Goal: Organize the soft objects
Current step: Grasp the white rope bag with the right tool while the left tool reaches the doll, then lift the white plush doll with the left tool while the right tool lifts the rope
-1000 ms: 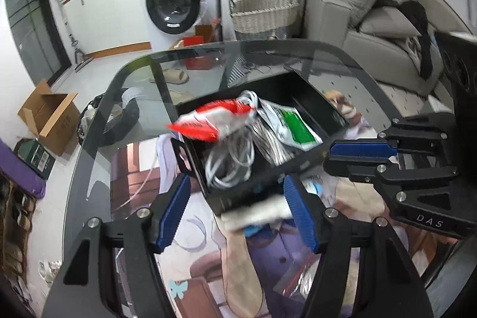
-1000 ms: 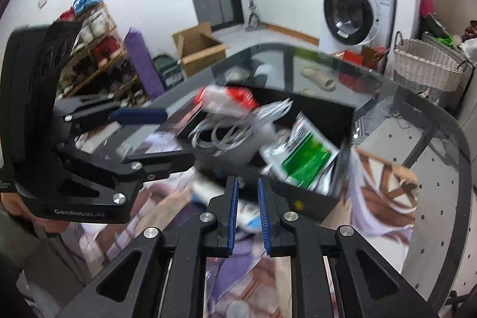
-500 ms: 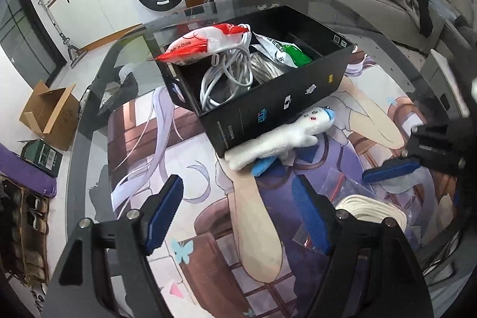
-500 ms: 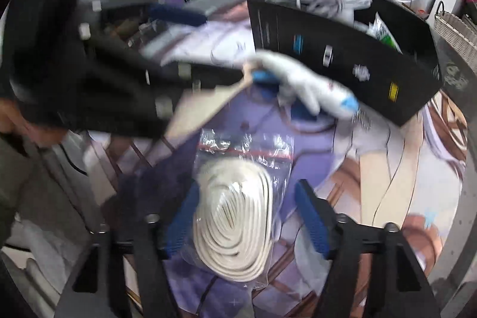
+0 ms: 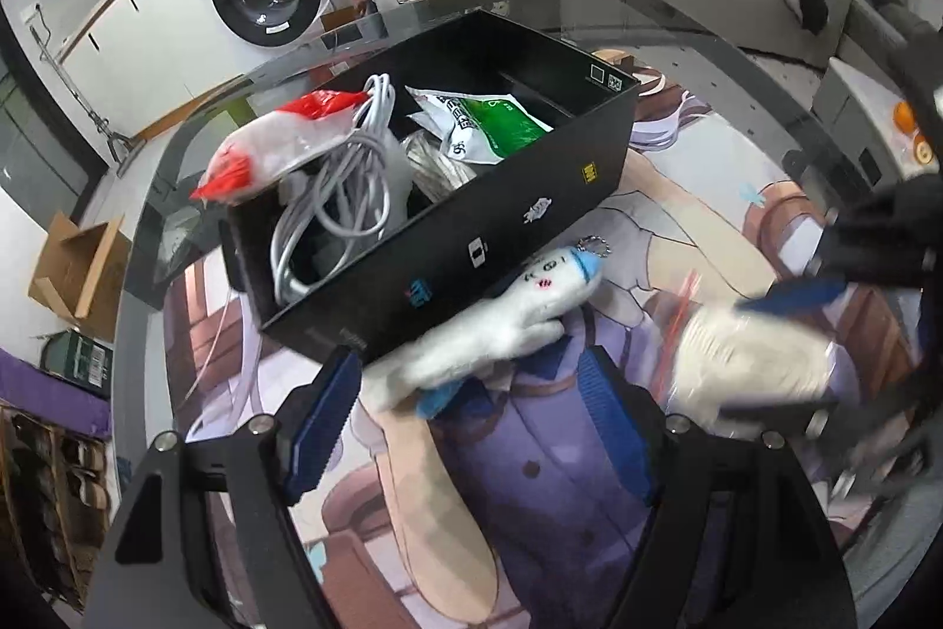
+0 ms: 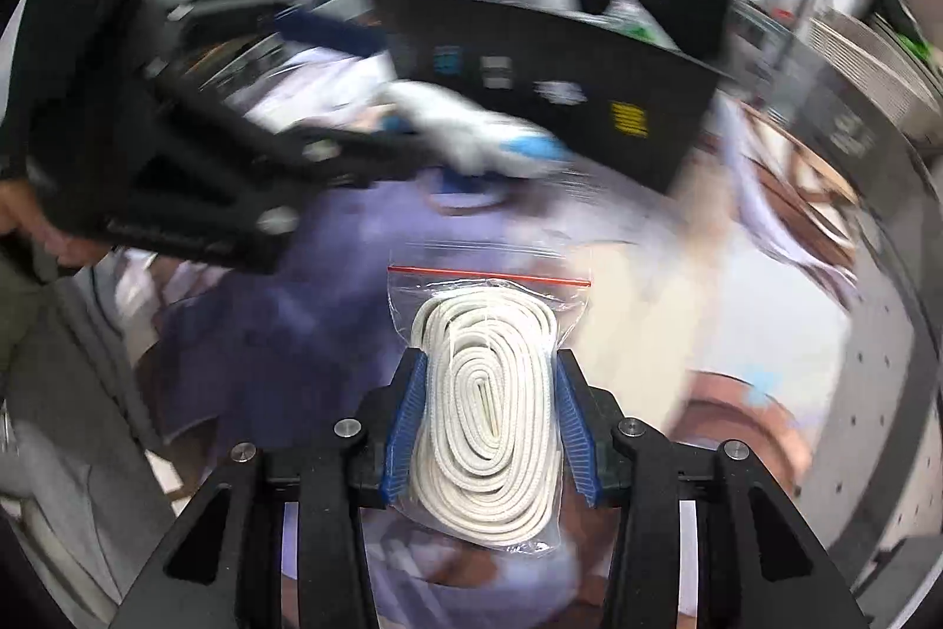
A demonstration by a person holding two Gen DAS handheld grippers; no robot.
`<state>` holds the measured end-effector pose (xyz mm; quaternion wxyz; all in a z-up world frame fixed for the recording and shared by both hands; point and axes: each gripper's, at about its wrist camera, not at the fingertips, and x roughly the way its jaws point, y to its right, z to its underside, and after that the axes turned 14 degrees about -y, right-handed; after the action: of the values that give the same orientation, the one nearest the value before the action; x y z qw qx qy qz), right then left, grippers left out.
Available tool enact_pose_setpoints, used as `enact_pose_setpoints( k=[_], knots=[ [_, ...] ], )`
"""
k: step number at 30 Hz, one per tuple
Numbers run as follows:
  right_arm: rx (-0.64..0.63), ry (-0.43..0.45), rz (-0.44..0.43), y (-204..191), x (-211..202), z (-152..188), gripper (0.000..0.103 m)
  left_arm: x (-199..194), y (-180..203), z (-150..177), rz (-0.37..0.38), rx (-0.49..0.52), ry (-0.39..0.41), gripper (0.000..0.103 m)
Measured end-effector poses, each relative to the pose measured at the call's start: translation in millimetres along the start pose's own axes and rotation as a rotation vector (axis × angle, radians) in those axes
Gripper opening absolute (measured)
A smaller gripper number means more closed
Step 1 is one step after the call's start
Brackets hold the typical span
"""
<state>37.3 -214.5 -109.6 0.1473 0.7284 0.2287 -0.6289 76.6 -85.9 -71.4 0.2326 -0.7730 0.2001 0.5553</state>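
The right tongs (image 6: 489, 422) pinch a clear bag of coiled white rope (image 6: 486, 411) between their blue pads. The left tongs (image 5: 471, 411) stand wide open, holding nothing (a white plush toy (image 5: 495, 328) lies just ahead, against a black box (image 5: 471, 240) of cables).

Bottom centre: right claw (image 6: 488, 422) clamped on bagged white rope coil (image 6: 489, 411). Upper centre: black box (image 6: 554, 69), blurred. Centre left: white plush (image 6: 465, 128) beside left claw (image 6: 330, 92).
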Motion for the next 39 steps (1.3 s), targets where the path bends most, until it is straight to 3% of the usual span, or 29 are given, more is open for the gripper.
enact_pose_setpoints(
  k=[6,7,8,11,16,18,19,20,22,27,31,33,35,39],
  knots=[
    [0.043,0.011,-0.006,17,-4,7,0.044,15,1,-7,0.022,-0.001,-0.036,0.076],
    [0.041,0.011,-0.008,17,-4,8,0.044,18,1,-7,0.029,0.003,-0.042,0.072],
    [0.039,0.010,-0.009,15,-4,9,0.044,20,0,-6,0.035,0.002,-0.051,0.060],
    [0.038,0.007,-0.009,9,0,-2,0.044,24,-3,-2,0.025,-0.003,-0.073,0.037],
    [0.043,0.005,-0.010,7,-1,-13,0.044,10,-9,15,0.107,-0.009,-0.106,0.034],
    [0.043,0.003,-0.008,3,0,-16,0.044,4,-8,23,0.126,0.017,-0.101,0.038],
    [0.044,0.001,-0.007,4,0,-17,0.044,1,-7,24,0.121,0.027,-0.091,0.044],
    [0.046,-0.001,-0.007,3,-1,-19,0.044,-1,-5,25,0.102,0.034,-0.077,0.060],
    [0.049,-0.002,-0.009,7,-3,-17,0.044,-7,-7,22,0.061,0.026,-0.039,0.070],
    [0.048,0.002,-0.011,5,-5,-22,0.044,-8,-11,1,0.037,0.019,0.003,0.077],
    [0.055,0.004,-0.017,10,-7,-23,0.044,10,-4,-10,0.044,0.053,-0.040,0.077],
    [0.053,0.001,-0.014,10,-7,-23,0.044,16,2,-9,0.046,0.073,-0.061,0.072],
    [0.053,0.002,-0.015,12,-7,-22,0.044,24,2,-5,0.105,0.058,-0.109,0.031],
    [0.062,-0.001,-0.011,12,-7,-22,0.046,16,-1,14,0.133,0.019,-0.115,0.029]
  ],
)
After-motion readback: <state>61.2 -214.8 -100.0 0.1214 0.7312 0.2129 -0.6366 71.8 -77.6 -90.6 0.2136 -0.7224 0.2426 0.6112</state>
